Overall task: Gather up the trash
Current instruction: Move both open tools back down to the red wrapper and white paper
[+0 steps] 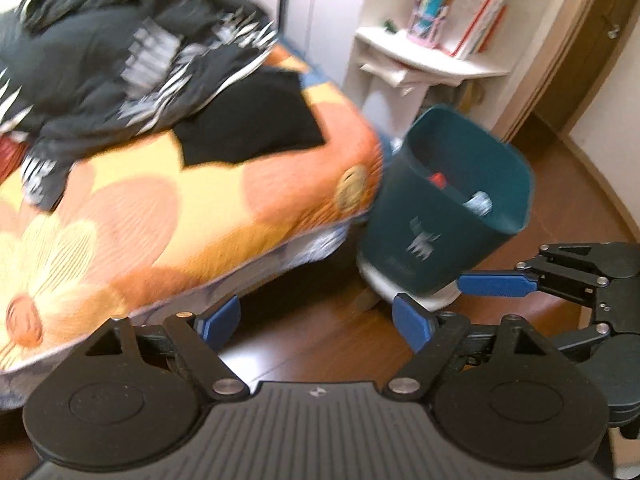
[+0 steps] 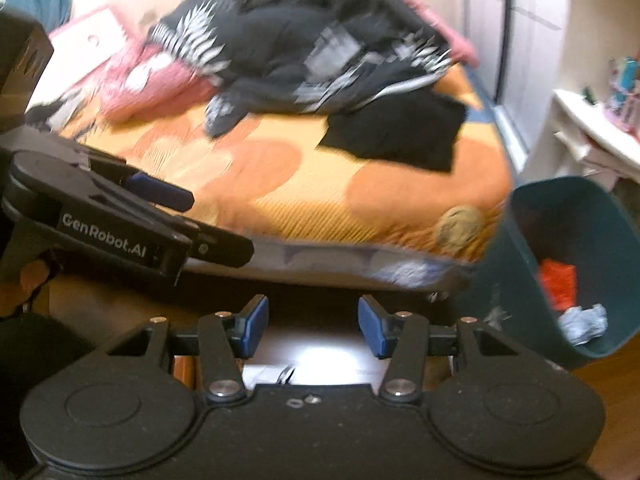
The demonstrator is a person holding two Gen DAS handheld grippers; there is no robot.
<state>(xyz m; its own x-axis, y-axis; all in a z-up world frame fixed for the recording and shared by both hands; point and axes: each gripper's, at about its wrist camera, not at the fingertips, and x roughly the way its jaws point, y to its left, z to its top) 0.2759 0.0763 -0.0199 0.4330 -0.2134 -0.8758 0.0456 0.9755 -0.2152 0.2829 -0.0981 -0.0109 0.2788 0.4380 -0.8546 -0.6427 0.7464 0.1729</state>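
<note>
While both views are blurred, the dark teal plastic waste bin (image 1: 452, 208) stands on the wooden floor beside the orange floral bed (image 1: 168, 216). The crumpled pale paper (image 2: 584, 322) inside it looks light and soft; pinch a raised fold. The left gripper (image 1: 316, 324) and right gripper (image 2: 312, 326) gape wide, empty.

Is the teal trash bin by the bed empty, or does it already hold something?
Not empty. The teal trash bin holds a red scrap and a crumpled pale wad; both wrist views show them inside.

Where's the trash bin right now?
The teal bin stands on the wooden floor at the bed's corner, right of centre in the left wrist view and at the right edge of the right wrist view.
</note>
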